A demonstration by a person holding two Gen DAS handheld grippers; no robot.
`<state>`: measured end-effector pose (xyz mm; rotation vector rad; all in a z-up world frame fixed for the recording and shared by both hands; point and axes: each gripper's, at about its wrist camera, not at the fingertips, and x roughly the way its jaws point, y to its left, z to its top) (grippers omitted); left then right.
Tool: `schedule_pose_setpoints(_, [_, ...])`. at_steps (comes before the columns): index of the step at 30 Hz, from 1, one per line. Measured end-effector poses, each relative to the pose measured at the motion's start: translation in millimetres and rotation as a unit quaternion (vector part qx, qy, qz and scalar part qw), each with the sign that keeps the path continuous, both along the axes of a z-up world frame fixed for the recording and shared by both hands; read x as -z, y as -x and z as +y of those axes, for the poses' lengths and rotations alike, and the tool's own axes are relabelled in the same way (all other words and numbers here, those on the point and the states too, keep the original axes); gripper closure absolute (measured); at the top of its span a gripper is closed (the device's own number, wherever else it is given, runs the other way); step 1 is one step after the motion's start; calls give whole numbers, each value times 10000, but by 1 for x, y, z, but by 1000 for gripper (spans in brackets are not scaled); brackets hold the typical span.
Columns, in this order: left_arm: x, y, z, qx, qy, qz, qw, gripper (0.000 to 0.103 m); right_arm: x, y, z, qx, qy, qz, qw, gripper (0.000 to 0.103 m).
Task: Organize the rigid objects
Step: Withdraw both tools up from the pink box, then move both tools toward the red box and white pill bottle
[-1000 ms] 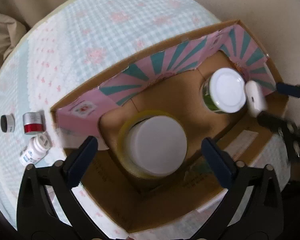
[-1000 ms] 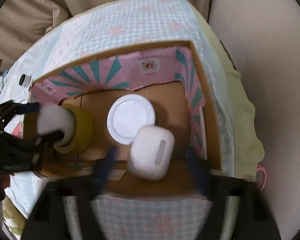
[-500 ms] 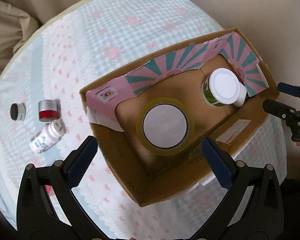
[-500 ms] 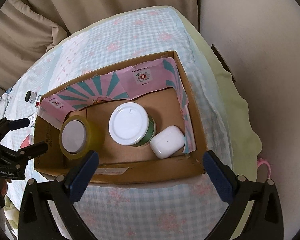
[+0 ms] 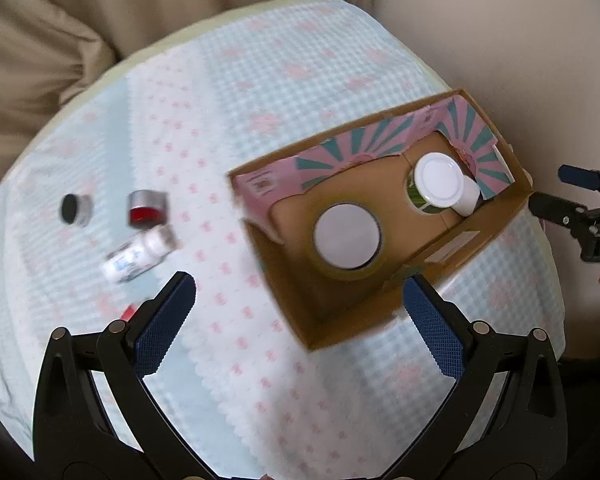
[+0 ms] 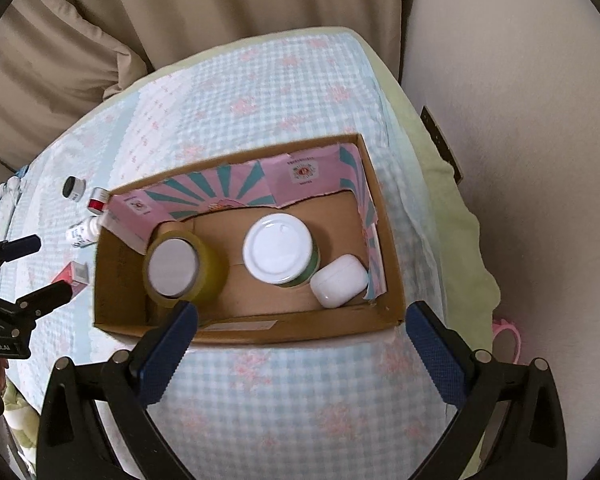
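A cardboard box [image 6: 260, 326] [image 5: 352, 320] on the table holds a tape roll [image 6: 180, 270] [image 5: 346, 236], a white-lidded green jar [image 6: 278, 248] [image 5: 438, 182] and a white earbud case [image 6: 338, 280] [image 5: 468, 198]. Left of the box lie a black-capped jar [image 5: 74, 208] [image 6: 73, 188], a silver and red jar [image 5: 146, 208] [image 6: 98, 204], a white bottle [image 5: 138, 256] [image 6: 82, 232] and a red box [image 6: 72, 274]. My left gripper [image 5: 300, 322] is open and empty above the cloth. My right gripper [image 6: 302, 354] is open and empty before the box.
The table carries a blue checked cloth [image 6: 268, 88] with pink flowers. Beige cushions [image 6: 52, 68] lie behind it and a pale wall [image 6: 520, 100] is at the right. A pink loop [image 6: 510, 340] hangs by the table's right edge.
The tape roll and the earbud case have been let go into the box. Both grippers have pulled back and up, and the left has swung toward the small items at the left.
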<state>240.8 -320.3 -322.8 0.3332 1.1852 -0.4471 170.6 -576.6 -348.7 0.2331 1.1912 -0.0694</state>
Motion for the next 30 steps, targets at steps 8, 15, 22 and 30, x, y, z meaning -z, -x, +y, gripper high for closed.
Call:
schedule_pose_setpoints(8, [-51,35,64,-331,134,-389,9986,0,-56,10,37,-195,165,-258,9993,0])
schedule_pose_setpoints(15, [-87,61,136,-514,182,-722,9959,0,-102,17,89,-263,264,-463,9982,0])
schedule_pose_setpoints(22, [-106,75,211,-551,350,-879,9940,0,-142,21,161,-219,222,-724,9969,0])
schedule_pose_setpoints(30, [-113,71,280,-443,587,-946,9928,0,-160,-1,236,-288,229,-761,9964,0])
